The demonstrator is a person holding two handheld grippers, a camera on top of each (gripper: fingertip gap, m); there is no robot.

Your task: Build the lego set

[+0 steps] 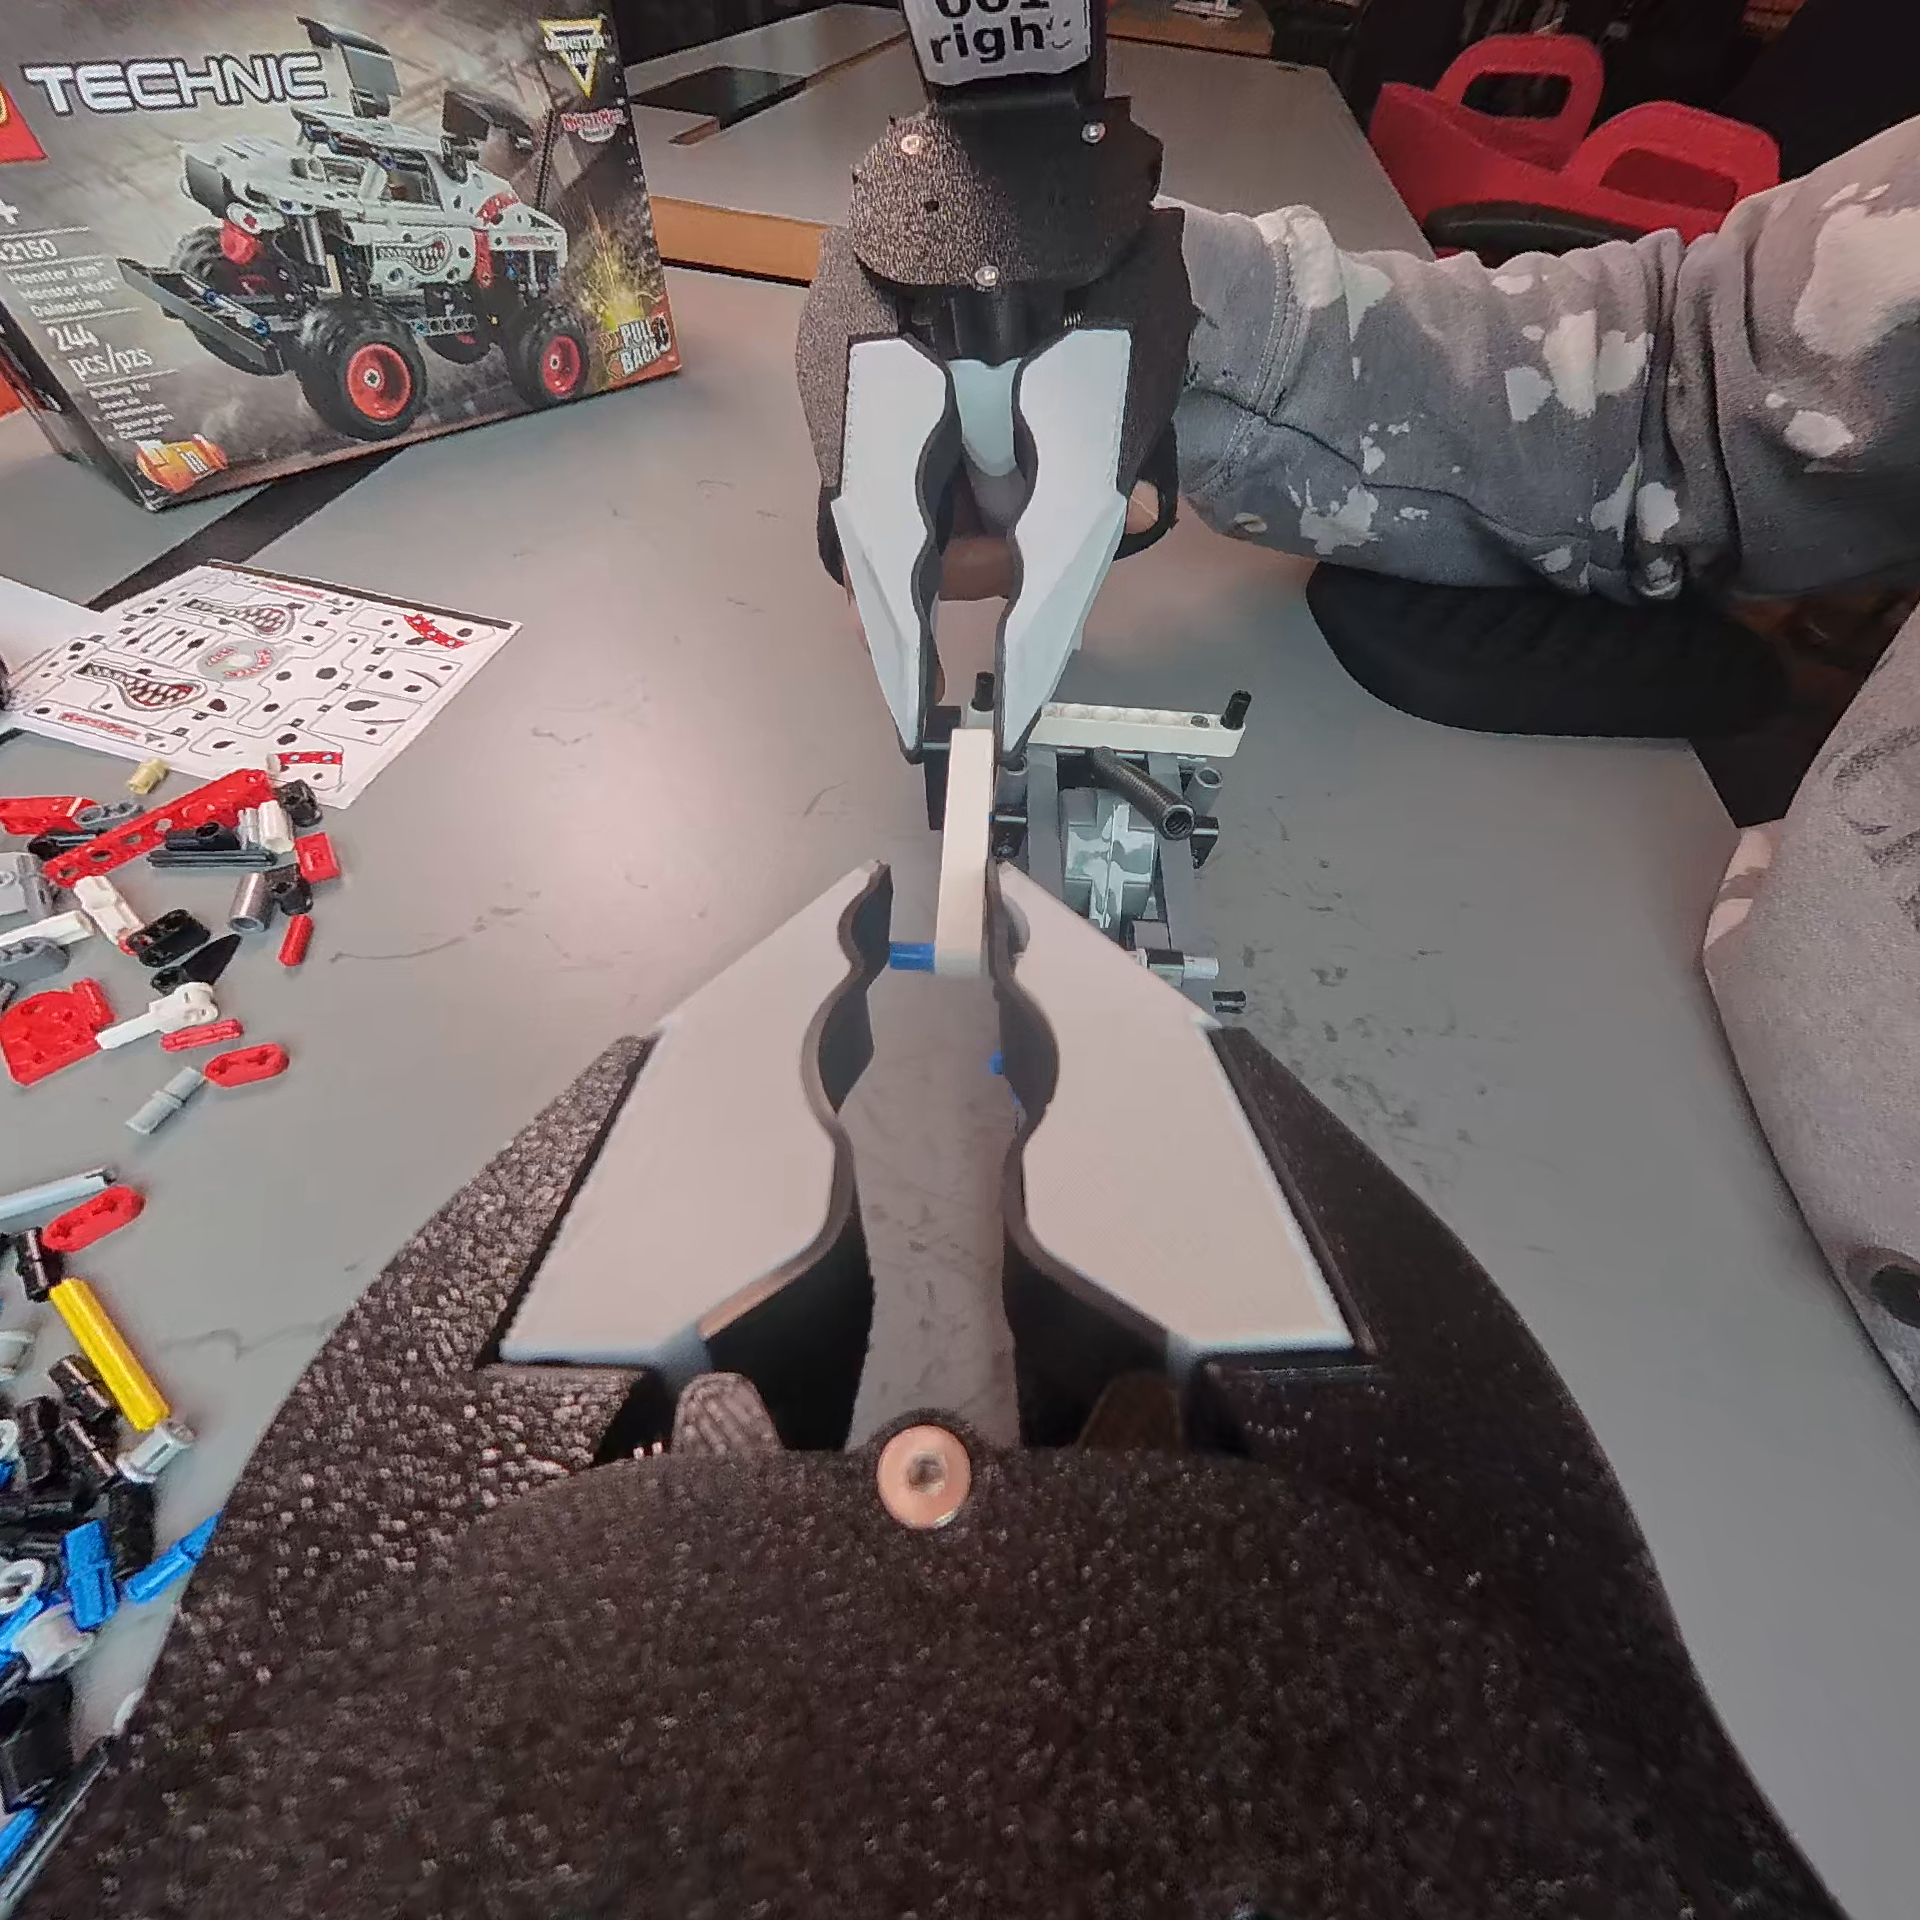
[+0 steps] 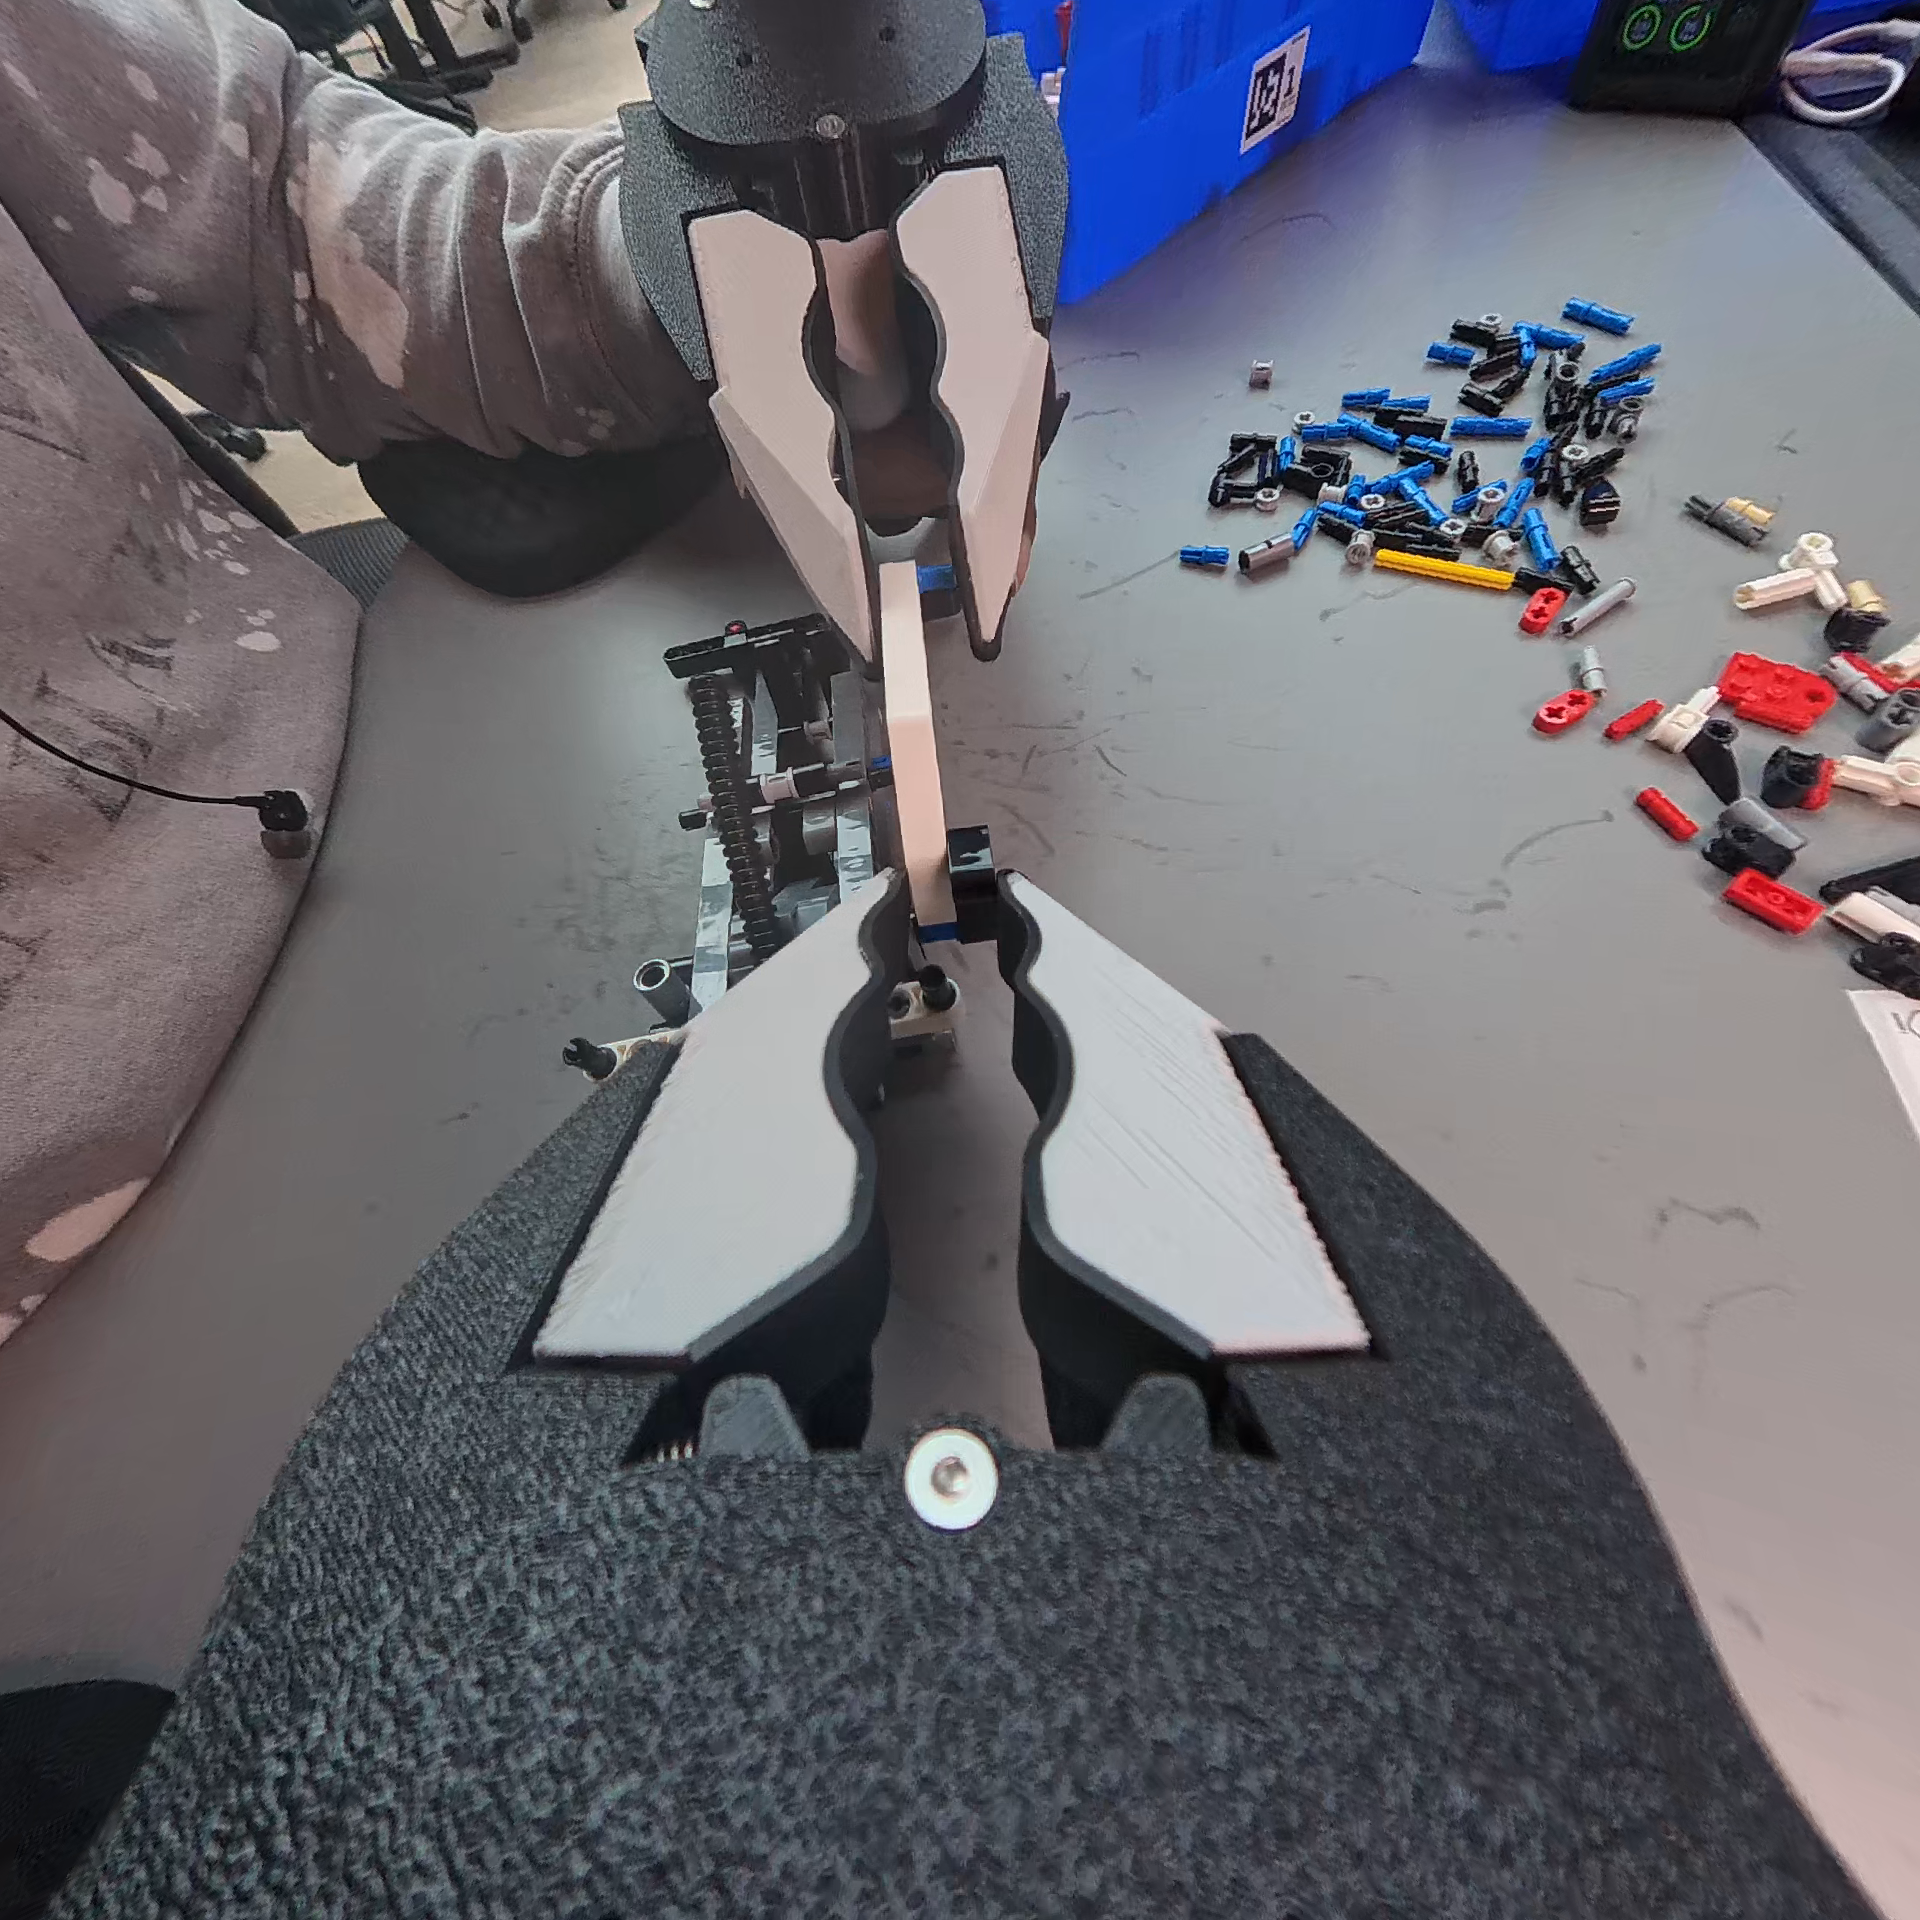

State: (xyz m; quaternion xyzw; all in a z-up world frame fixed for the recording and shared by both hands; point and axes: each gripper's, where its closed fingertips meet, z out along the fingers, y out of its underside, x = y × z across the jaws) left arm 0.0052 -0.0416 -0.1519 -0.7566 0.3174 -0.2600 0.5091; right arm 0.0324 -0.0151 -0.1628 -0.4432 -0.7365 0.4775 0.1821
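Note:
A long white beam (image 1: 961,852) is held by both grippers, which face each other, one at each end. My left gripper (image 1: 943,878) is shut on its near end, where a blue pin (image 1: 907,954) sticks out against the left finger. My right gripper (image 2: 948,883) is shut on the other end (image 2: 914,748), together with a black connector (image 2: 971,873). The right gripper (image 1: 964,748) also shows in the left wrist view, and the left gripper (image 2: 925,644) in the right wrist view. The partly built grey and black chassis (image 1: 1112,831) stands on the table just beside and under the beam (image 2: 769,810).
The set's box (image 1: 312,229) and a sticker sheet (image 1: 260,675) lie at the far left. Loose red, white, black and blue pieces (image 1: 156,883) are spread beside them (image 2: 1455,468). Blue bins (image 2: 1195,125) stand behind. A person's sleeve (image 1: 1507,395) rests on the table edge. Spacing between my two grippers at the tips: around 5 cm.

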